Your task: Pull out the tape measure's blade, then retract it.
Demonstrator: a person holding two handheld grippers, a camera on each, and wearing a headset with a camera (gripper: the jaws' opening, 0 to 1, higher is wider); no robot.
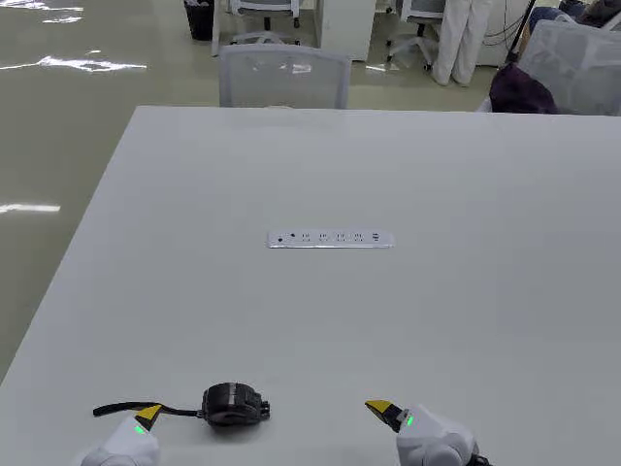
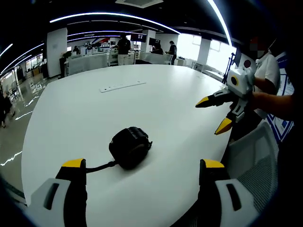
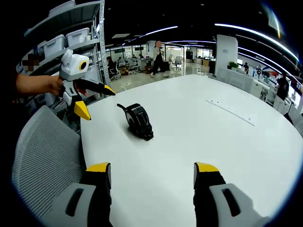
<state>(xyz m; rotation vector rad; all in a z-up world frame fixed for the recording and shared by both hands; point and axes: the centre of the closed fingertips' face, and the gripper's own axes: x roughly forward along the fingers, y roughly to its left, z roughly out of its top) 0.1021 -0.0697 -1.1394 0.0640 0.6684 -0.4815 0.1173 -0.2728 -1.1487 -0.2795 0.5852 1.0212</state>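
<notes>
tape measure (image 1: 233,405) loose on table (image 1: 369,320) — left gripper (image 2: 143,163), right gripper (image 3: 152,166) both fingers apart. I'd clamp it left, pinch blade hook (image 3: 148,137) right — pull straight.

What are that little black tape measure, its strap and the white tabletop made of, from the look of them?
Tape measure: probably hard plastic, perhaps with rubbery grips, judging by its matte black, chunky moulded case. Strap: likely woven cord or rubber, too thin to tell, since it lies limp and curved. Tabletop: seemingly laminate or painted board, as it is smooth, uniform white, with a soft sheen.
</notes>
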